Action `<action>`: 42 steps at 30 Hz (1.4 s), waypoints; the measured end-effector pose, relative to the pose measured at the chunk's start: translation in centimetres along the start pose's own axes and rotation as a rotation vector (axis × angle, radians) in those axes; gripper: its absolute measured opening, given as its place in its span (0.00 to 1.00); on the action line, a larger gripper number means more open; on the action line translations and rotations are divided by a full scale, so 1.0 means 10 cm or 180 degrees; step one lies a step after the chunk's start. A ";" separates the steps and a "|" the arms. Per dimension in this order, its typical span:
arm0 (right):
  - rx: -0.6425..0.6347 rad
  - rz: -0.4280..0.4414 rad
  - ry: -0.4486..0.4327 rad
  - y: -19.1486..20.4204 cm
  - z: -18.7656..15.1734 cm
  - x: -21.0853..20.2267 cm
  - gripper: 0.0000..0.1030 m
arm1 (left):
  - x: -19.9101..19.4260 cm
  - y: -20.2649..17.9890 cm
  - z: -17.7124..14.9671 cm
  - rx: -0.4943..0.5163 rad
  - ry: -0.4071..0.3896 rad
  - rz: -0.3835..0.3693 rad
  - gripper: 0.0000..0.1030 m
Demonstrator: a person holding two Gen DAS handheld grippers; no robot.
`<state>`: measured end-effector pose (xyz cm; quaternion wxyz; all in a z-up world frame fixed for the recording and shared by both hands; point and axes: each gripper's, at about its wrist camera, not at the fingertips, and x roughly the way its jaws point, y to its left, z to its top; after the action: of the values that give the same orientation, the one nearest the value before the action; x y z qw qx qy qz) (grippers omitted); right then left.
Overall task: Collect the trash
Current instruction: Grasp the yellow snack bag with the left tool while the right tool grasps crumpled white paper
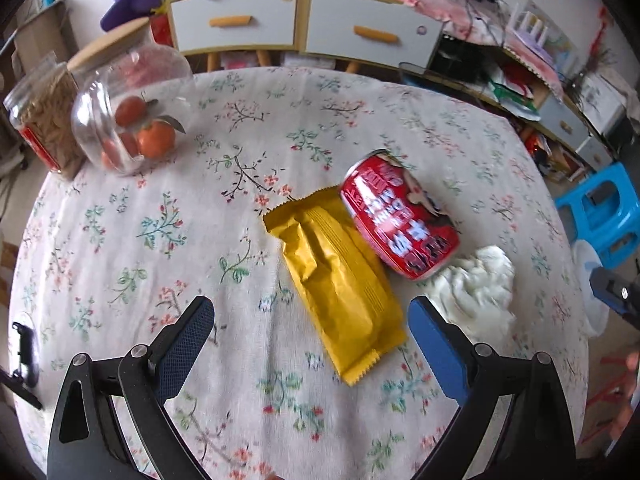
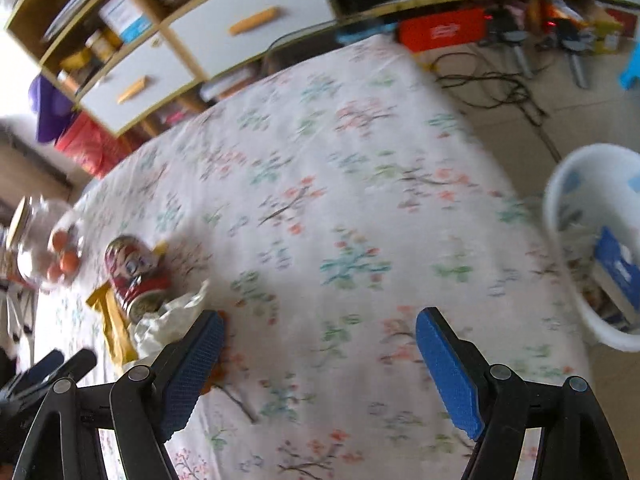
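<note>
A yellow snack wrapper (image 1: 340, 276) lies flat on the floral tablecloth, with a red drink can (image 1: 398, 216) on its side against it and a crumpled white tissue (image 1: 476, 288) to the right. My left gripper (image 1: 310, 308) is open and empty, its jaws on either side of the wrapper's near end, just above it. My right gripper (image 2: 320, 320) is open and empty over bare cloth. The can (image 2: 134, 270), wrapper (image 2: 112, 320) and tissue (image 2: 168, 316) lie to its left. A white bin (image 2: 600, 240) with trash in it stands beyond the table's right edge.
A clear jar of oranges (image 1: 128, 120) and a jar of snacks (image 1: 44, 120) stand at the far left of the table (image 1: 120, 240). A blue stool (image 1: 604, 212) sits on the floor to the right. Cabinets (image 1: 304, 20) line the back wall.
</note>
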<state>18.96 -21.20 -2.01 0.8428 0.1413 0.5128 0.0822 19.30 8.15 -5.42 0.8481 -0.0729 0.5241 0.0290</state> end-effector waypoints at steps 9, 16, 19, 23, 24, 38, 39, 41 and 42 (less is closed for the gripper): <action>-0.0104 -0.0023 0.0111 0.17 0.04 0.27 0.81 | 0.44 -0.20 0.06 0.0121 0.0185 0.0099 0.95; -0.0252 -0.0008 0.0171 0.33 0.03 0.37 0.81 | 0.41 -0.23 0.03 0.0468 0.0066 0.0289 0.55; -0.0340 0.0045 0.0200 0.45 0.00 0.40 0.81 | 0.35 -0.14 0.03 0.0431 0.0090 0.0194 0.44; -0.0435 0.0171 0.0264 0.61 -0.05 0.46 0.81 | 0.28 0.02 0.01 0.0277 0.0145 -0.0023 0.37; -0.0428 0.0213 0.0297 0.64 -0.07 0.49 0.81 | 0.26 0.06 0.00 0.0233 0.0161 -0.0080 0.35; -0.0944 0.0498 0.0403 1.22 -0.34 0.64 0.81 | -0.17 0.52 -0.24 -0.0076 0.0057 -0.0327 0.31; -0.0987 0.0481 0.0391 1.26 -0.36 0.65 0.81 | -0.20 0.55 -0.25 -0.0090 0.0044 -0.0332 0.31; -0.1064 0.0446 0.0373 1.31 -0.40 0.67 0.81 | -0.24 0.60 -0.28 -0.0116 0.0031 -0.0344 0.31; -0.1095 0.0433 0.0360 1.34 -0.43 0.68 0.80 | -0.26 0.63 -0.29 -0.0131 0.0031 -0.0357 0.31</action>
<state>18.41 -5.91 -5.29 0.8168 0.0247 0.5271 0.2333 14.76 14.00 -4.99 0.8441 -0.1198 0.5225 -0.0082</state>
